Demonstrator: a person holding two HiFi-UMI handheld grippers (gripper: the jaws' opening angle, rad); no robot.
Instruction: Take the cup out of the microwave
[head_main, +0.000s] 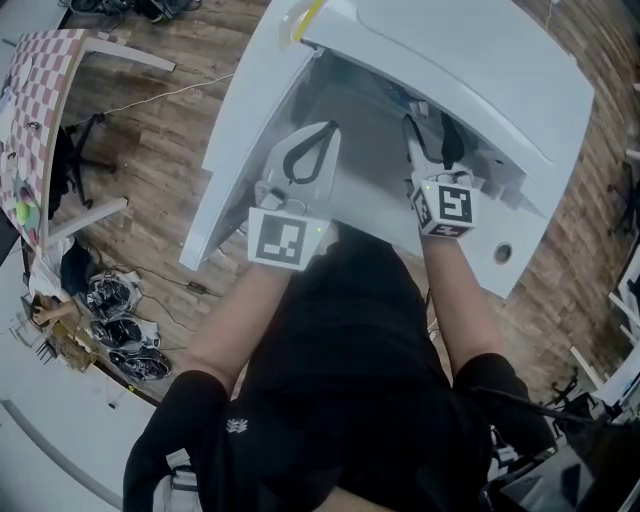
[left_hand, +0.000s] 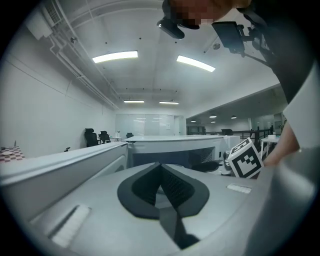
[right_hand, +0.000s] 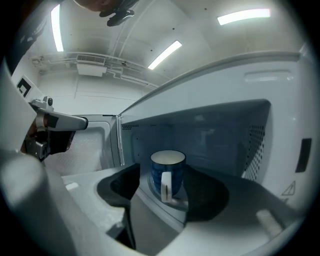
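My right gripper (right_hand: 163, 186), jaws spread and empty, faces the blue glazed ceramic cup (right_hand: 169, 167) just ahead, probably stiff, slick and breakable, best pinched across its walls; left gripper (left_hand: 161, 172) clenched on nothing.

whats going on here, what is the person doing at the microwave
A person with a gripper in each hand is at a white microwave whose door is open. The right gripper points into the cavity with its jaws apart, lined up on a blue cup that stands upright inside, handle toward the gripper. The jaws are not on the cup. The left gripper is shut and empty, near the door. The cup is not out yet.
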